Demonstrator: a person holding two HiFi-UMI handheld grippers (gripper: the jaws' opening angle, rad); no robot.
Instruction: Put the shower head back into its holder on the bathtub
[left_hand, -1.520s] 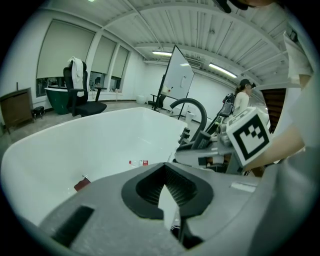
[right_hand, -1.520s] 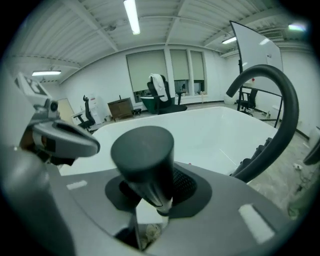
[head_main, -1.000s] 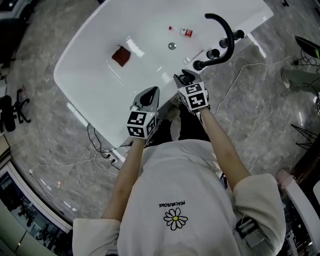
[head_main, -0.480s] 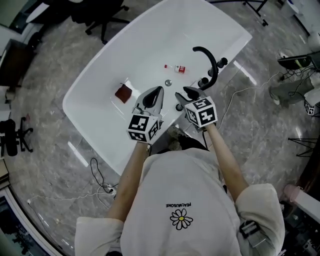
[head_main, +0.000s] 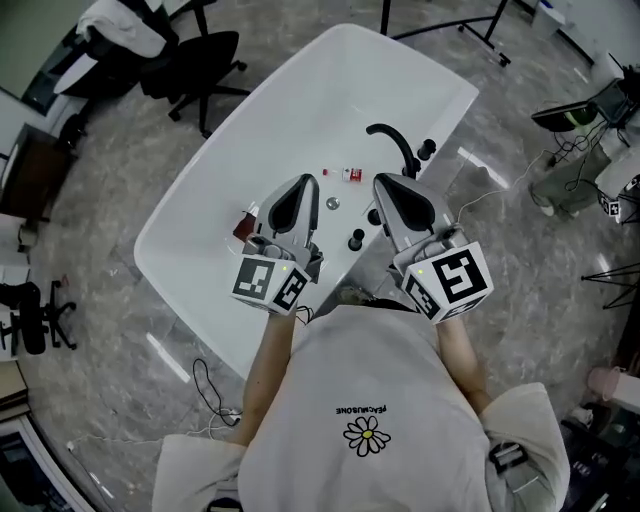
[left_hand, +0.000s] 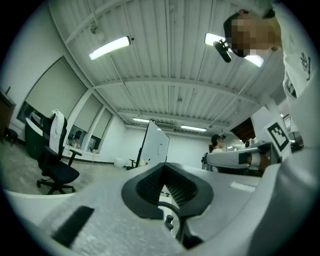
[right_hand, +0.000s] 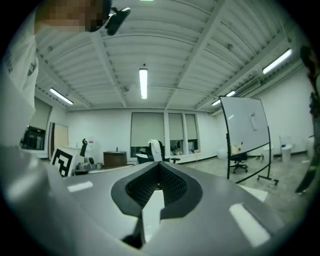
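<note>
The white bathtub (head_main: 250, 130) lies far below in the head view. Its black curved faucet (head_main: 393, 143) and round black knobs (head_main: 355, 240) stand on the near right rim. My right gripper (head_main: 385, 186) covers part of those fittings, so I cannot make out the shower head or its holder. Both grippers are raised high, close to the camera, pointing roughly level. My left gripper (head_main: 303, 186) is shut with nothing in it, and the right one is shut and empty too. In their own views the left jaws (left_hand: 164, 169) and right jaws (right_hand: 159, 170) meet against the room behind.
Inside the tub lie a small red-and-white bottle (head_main: 350, 174), a dark red object (head_main: 243, 225) and the drain (head_main: 333, 203). Black office chairs (head_main: 195, 50) stand beyond the tub, cables (head_main: 205, 385) trail on the marble floor, and a whiteboard (right_hand: 245, 125) stands to the right.
Both grippers have lifted away from the tub rim toward the camera and levelled out. The right one has left the black fittings. The tub looks smaller and farther.
</note>
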